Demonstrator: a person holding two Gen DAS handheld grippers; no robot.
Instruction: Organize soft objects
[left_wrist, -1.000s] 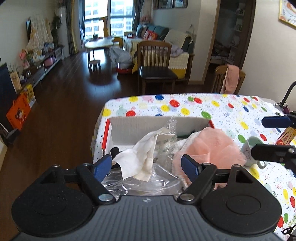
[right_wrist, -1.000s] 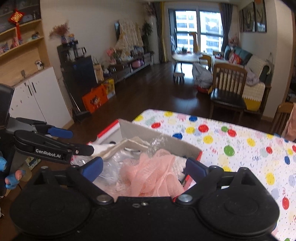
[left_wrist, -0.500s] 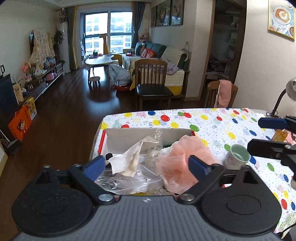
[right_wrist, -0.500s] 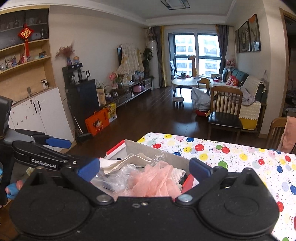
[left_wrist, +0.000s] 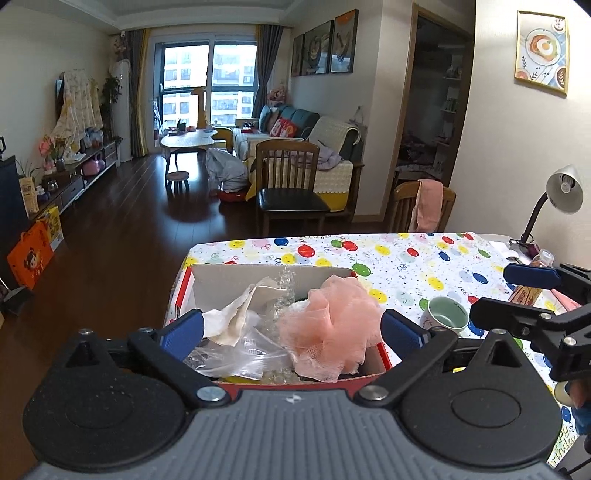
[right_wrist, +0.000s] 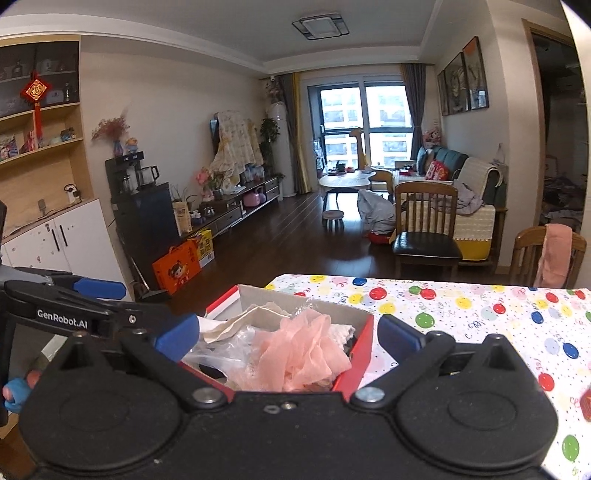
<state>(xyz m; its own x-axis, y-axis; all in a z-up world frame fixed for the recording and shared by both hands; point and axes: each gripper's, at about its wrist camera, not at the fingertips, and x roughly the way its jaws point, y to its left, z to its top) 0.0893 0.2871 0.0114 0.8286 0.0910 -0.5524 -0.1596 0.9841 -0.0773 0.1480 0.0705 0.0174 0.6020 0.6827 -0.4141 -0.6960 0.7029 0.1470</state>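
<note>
Both tongs are hanging over the near end of the worktop (left_wrist: 406, 254), which is wearing a cloth dotted with coloured balloons. The left tongs (left_wrist: 291, 328) are standing wide and opening the last bit, nothing pinched between the blue pads. The right tongs (right_wrist: 286, 332) are also gaping wide and gripping nothing.

Just beyond both is sitting a red-edged cardboard box (left_wrist: 258, 275) at the worktop's corner. A pink mesh pouf (left_wrist: 330, 332) is resting inside it, towards its right side, bulging above the rim. Beside the pouf, a crumpled white cloth (left_wrist: 240, 315) and a clear plastic bag (left_wrist: 240, 354) are lying in the same box. A green-lined mug (left_wrist: 445, 317) is standing on the cloth just right of the box.
</note>
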